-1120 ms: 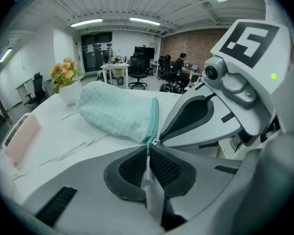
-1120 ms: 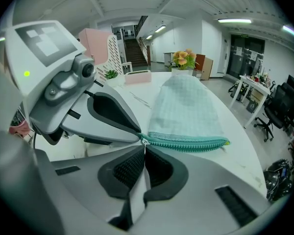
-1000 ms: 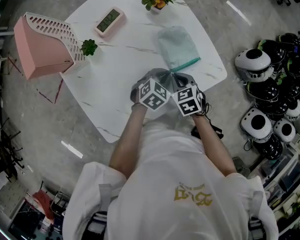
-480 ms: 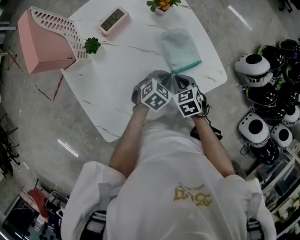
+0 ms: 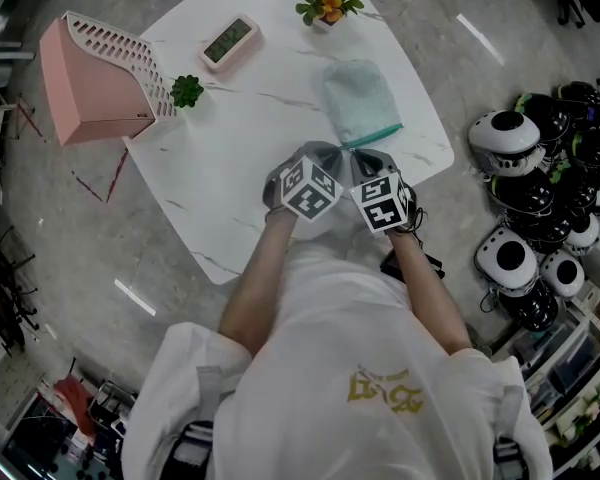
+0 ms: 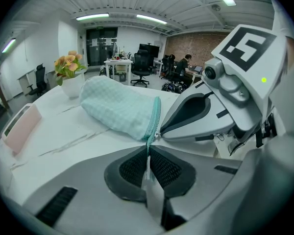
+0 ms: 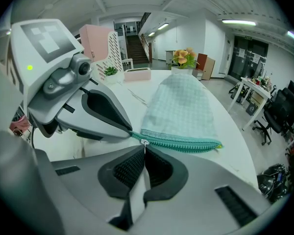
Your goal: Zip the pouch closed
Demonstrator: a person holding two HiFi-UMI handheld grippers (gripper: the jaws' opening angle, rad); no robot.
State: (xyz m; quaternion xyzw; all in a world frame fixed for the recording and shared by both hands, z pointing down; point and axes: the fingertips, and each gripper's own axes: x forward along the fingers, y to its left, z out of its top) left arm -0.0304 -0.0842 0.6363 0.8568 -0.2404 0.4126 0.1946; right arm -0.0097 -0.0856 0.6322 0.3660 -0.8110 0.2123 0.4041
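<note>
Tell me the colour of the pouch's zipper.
Teal green zipper, darker than the pale checked pouch; clearest in the right gripper view.

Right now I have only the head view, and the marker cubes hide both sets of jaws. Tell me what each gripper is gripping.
Observer: The left gripper is shut on the teal tail of the zipper tape, at the corner of the mint pouch.
Operator: Now the right one.
Observer: The right gripper is shut on the small metal zipper pull, right beside the left gripper's tip.
Operator: Report the zipper's state.
Observer: In the right gripper view the zipper shows no gap from the pull to its far end, so it looks closed.
</note>
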